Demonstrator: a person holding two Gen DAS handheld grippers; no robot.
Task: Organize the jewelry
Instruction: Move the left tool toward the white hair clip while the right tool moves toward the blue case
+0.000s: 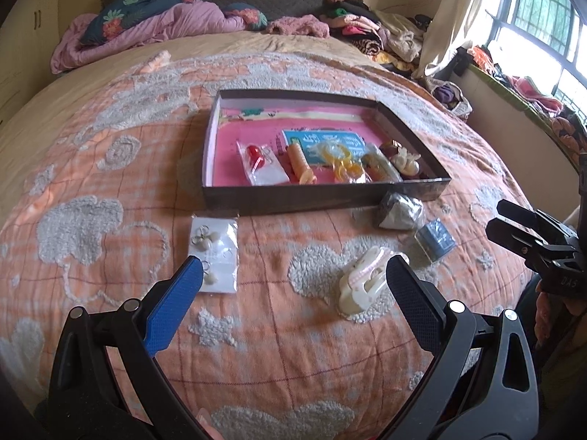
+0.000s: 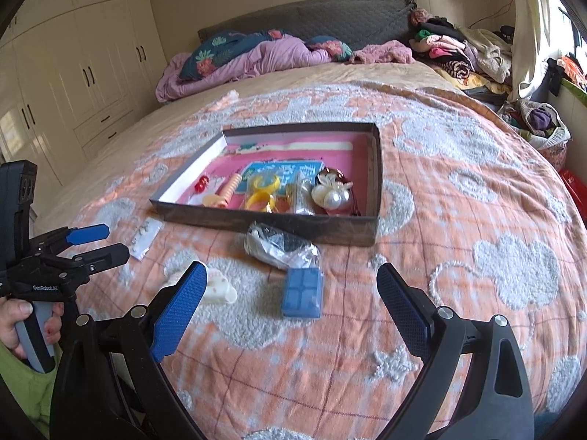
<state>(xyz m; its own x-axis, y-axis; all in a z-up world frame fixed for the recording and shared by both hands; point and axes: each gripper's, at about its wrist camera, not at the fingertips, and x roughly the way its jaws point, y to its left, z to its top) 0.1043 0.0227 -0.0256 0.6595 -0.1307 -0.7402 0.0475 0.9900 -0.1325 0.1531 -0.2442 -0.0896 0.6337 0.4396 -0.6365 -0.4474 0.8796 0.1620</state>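
A shallow dark box (image 1: 323,198) (image 2: 256,222) with a pink lining lies on the bed and holds several trinkets: red beads, yellow rings, a pearl clip. In front of it on the blanket lie a clear packet of earrings (image 1: 216,253) (image 2: 145,236), a cream hair claw (image 1: 361,282) (image 2: 220,288), a crumpled plastic bag (image 1: 400,212) (image 2: 279,247) and a small blue case (image 1: 436,238) (image 2: 302,291). My left gripper (image 1: 295,275) (image 2: 99,242) is open above the blanket between the earring packet and the claw. My right gripper (image 2: 293,289) (image 1: 495,216) is open around the blue case, holding nothing.
An orange and white tufted blanket (image 1: 110,190) covers the bed. Purple bedding and pillows (image 2: 256,53) lie at the head, a clothes pile (image 2: 458,51) at the far right. White wardrobes (image 2: 73,73) stand on the left. A hand (image 2: 22,319) grips the left tool's handle.
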